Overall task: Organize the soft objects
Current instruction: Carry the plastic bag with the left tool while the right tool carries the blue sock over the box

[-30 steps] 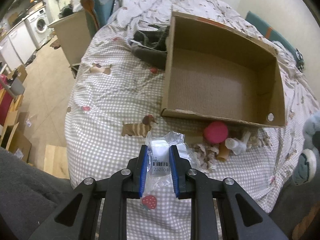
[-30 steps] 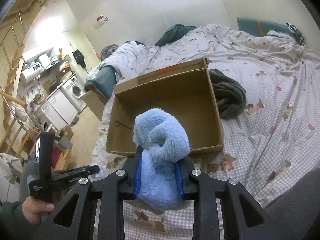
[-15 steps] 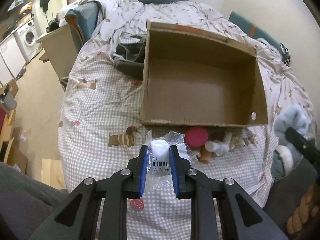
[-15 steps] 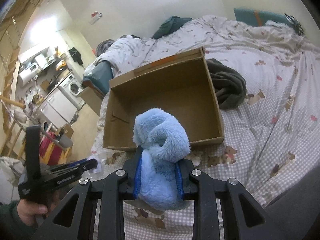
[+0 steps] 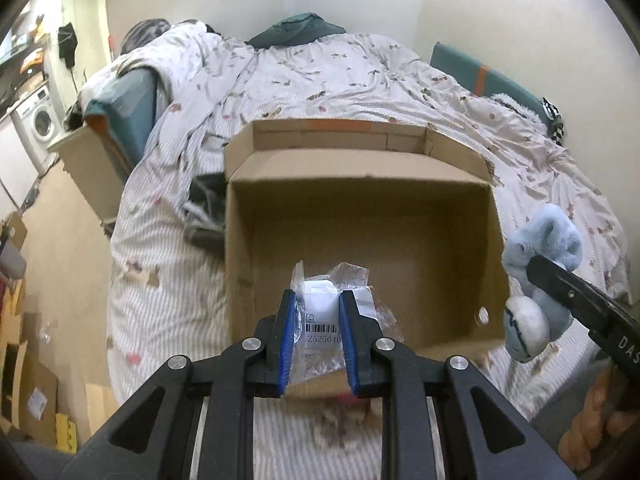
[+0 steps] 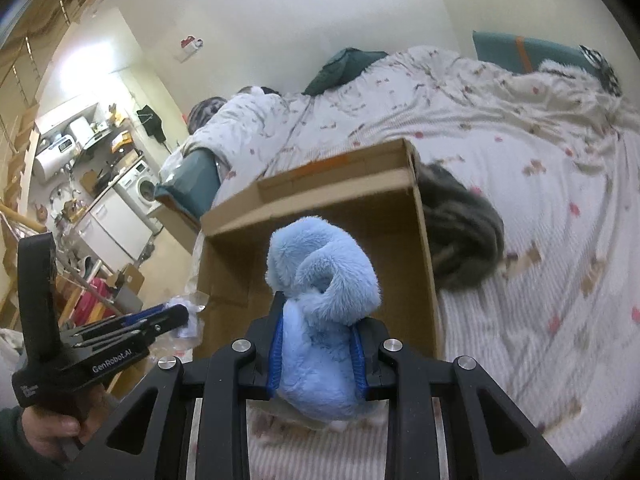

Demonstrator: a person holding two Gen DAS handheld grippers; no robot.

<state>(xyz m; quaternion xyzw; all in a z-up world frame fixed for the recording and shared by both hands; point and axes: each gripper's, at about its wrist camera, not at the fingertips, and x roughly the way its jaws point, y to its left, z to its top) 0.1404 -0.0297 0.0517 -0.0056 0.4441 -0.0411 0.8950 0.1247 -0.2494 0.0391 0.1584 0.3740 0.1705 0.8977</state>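
A: Left wrist view first. I count one cardboard box (image 5: 360,236) on the bed (image 5: 360,80), open side up, nothing lying on its floor. My left tongs (image 5: 317,312) are nearly pressed together, pinching one clear plastic packet (image 5: 320,316) with a white item and a barcode label inside; the packet hangs over the box's near edge.

B: Anything else from that side?

A: One dark grey garment (image 5: 204,216) lies bunched against the box's left wall. At the right edge I see the right tongs (image 5: 536,272) from outside, holding one blue plush toy (image 5: 544,248) just beside the box's right wall; its white foot (image 5: 524,324) hangs below. Part of my hand (image 5: 588,436) shows at the bottom right. The foot and that hand only show here.

B: And the right wrist view?

A: Same single box (image 6: 424,248), seen from its corner. My right tongs (image 6: 318,340) are partly closed, the blue pads squeezing the plush toy's (image 6: 320,280) body on both sides; the toy sits over the near edge of the box. The grey garment (image 6: 460,236) touches the box's right wall here. At the left, the left tongs (image 6: 176,316) appear with the packet (image 6: 188,312) at their tips and my hand (image 6: 60,428) on the grip. This view alone shows one washing machine (image 6: 144,188) in the kitchen corner clearly, though the other view catches it small.
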